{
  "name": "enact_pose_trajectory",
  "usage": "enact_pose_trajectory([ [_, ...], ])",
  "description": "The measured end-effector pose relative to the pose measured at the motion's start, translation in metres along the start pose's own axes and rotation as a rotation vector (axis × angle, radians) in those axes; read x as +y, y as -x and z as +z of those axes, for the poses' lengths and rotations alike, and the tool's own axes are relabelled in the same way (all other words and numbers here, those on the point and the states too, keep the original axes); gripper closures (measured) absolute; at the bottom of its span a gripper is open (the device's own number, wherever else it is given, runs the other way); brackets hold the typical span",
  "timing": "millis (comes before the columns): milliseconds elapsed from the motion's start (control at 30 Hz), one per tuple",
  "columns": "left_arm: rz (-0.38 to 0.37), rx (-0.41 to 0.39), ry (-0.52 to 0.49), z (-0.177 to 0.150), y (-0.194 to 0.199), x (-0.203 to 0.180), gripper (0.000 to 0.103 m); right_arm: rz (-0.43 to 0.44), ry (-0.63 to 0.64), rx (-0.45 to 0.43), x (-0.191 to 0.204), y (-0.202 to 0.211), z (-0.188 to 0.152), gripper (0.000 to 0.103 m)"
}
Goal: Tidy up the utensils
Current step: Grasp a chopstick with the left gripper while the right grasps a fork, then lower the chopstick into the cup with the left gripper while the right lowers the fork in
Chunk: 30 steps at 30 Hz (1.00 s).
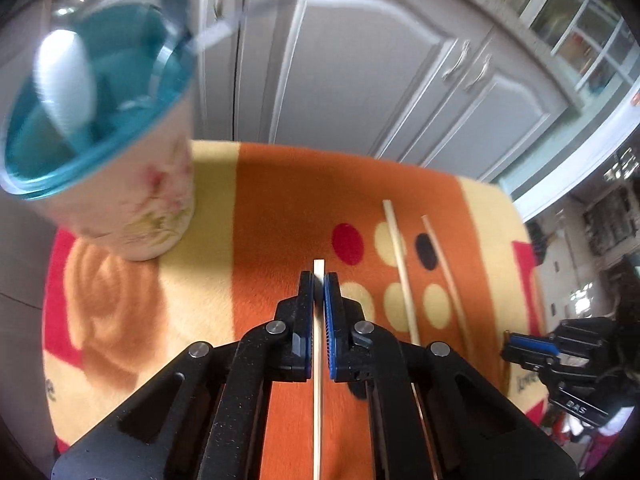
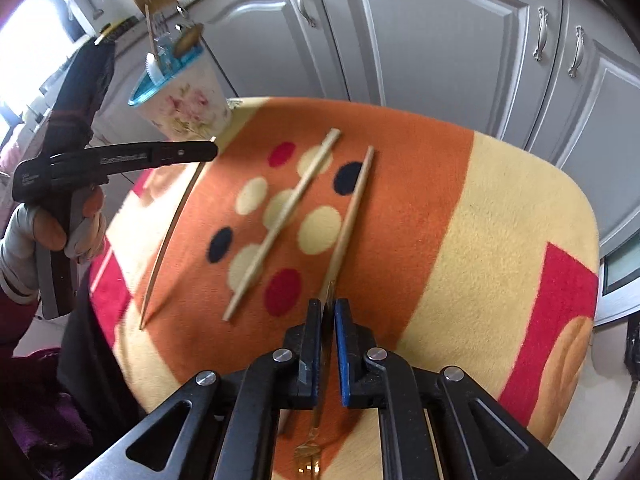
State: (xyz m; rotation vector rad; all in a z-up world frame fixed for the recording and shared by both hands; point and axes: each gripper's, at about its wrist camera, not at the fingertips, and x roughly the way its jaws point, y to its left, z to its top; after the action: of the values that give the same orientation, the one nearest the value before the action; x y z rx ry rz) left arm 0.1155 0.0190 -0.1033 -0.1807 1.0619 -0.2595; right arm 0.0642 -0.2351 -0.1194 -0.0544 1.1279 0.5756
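Left gripper [image 1: 319, 280] clamps a chopstick [image 1: 318, 380], long axis straight up the frame centre. Right gripper [image 2: 328, 308] pinches a fork [image 2: 310, 452], tines toward bottom. Utensil cup [image 1: 120, 200] upper left; two chopsticks [image 2: 280, 220] lie diagonally on the blanket [image 2: 500, 220].

Bright daylight, strongest from a blown-out window [image 2: 24, 36] left of the right gripper. The cup [image 1: 100, 120] up-left of the left gripper is motion-blurred. Fisheye bends cabinets [image 1: 380, 60]; corners vignette black.
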Motion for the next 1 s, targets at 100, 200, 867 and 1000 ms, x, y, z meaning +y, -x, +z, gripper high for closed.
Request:
enact_pose_trajectory([
  [100,-0.024,-0.039,0.022,-0.006,0.024,0.006,0.100,0.012,0.004,-0.023,0.007,0.011,-0.001,0.097],
  [200,-0.033,-0.077,0.031,-0.011,0.048,0.005,0.100,0.035,0.008,-0.062,0.017,0.023,-0.001,0.097],
  [867,-0.071,-0.301,0.059,0.006,0.149,0.016,0.100,0.063,0.117,-0.174,0.071,0.062,0.025,0.097],
  [1000,-0.058,-0.343,0.075,0.017,0.163,0.023,0.100,0.078,0.147,-0.203,0.086,0.069,0.041,0.097],
])
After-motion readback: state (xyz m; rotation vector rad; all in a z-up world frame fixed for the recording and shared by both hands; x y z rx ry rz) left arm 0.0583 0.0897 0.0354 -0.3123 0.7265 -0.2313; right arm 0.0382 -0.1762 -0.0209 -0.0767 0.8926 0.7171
